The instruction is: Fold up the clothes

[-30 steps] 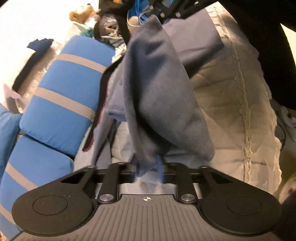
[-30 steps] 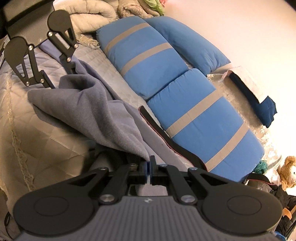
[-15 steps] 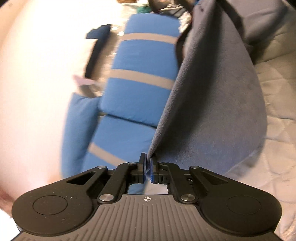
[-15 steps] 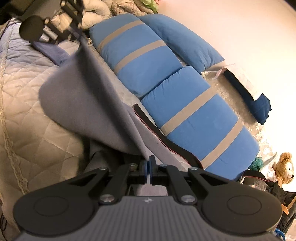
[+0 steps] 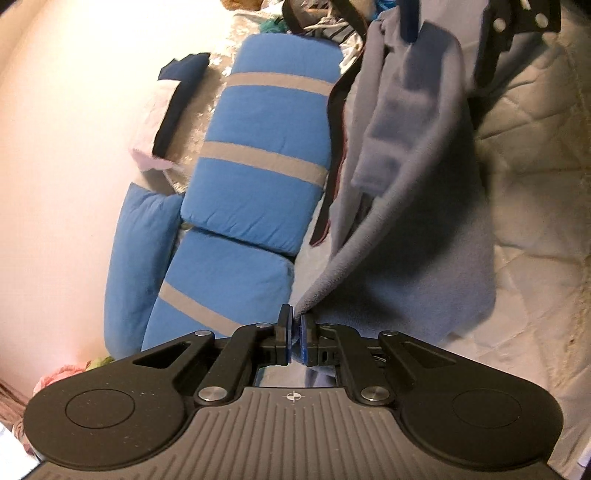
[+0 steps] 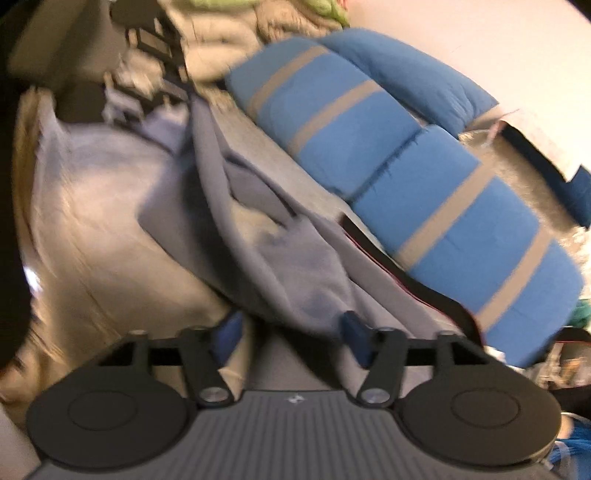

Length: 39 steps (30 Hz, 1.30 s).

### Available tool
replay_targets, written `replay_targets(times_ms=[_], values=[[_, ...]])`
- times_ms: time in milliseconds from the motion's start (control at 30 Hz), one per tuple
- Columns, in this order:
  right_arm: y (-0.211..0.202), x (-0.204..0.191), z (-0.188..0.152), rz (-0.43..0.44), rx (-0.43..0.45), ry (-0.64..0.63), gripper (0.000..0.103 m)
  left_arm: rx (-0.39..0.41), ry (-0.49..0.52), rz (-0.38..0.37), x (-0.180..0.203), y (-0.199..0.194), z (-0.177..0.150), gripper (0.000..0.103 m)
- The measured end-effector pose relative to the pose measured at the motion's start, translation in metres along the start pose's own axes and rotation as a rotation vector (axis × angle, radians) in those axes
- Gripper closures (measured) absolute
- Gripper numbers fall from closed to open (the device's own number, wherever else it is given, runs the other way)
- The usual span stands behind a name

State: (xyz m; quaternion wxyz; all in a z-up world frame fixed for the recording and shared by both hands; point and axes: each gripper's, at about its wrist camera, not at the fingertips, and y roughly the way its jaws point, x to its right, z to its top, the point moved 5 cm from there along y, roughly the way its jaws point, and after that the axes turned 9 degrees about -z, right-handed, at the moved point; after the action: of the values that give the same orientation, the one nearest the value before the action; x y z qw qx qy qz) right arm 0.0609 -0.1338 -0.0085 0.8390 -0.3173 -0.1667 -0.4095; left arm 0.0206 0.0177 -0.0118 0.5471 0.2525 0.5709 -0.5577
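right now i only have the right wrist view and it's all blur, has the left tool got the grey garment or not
observer: Yes. The left tool is shut on an edge of the grey garment.
operator: is the cloth off the bed
observer: Only partly. From the left wrist, a lower fold drapes onto the quilted cover.
operator: and my right tool from that side
observer: The right tool has its jaws opening. From the left wrist, the garment's top hangs between its spread fingers.
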Motion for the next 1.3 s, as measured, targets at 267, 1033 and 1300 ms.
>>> replay_targets(times_ms=[267,1033,1300], values=[[0.007,-0.053,0.033,0.074,0.089,-0.062,0.027,0.004,-0.054,-0.147,0.018,-0.005,0.007,0.097],[0.047,-0.071,0.076,0.029,0.128,-0.029,0.101,-0.016,-0.138,-0.092,0.022,0.01,0.002,0.048],[0.047,-0.037,0.086,0.049,0.115,0.11,0.101,-0.118,-0.128,-0.02,0.019,0.023,-0.008,0.048]])
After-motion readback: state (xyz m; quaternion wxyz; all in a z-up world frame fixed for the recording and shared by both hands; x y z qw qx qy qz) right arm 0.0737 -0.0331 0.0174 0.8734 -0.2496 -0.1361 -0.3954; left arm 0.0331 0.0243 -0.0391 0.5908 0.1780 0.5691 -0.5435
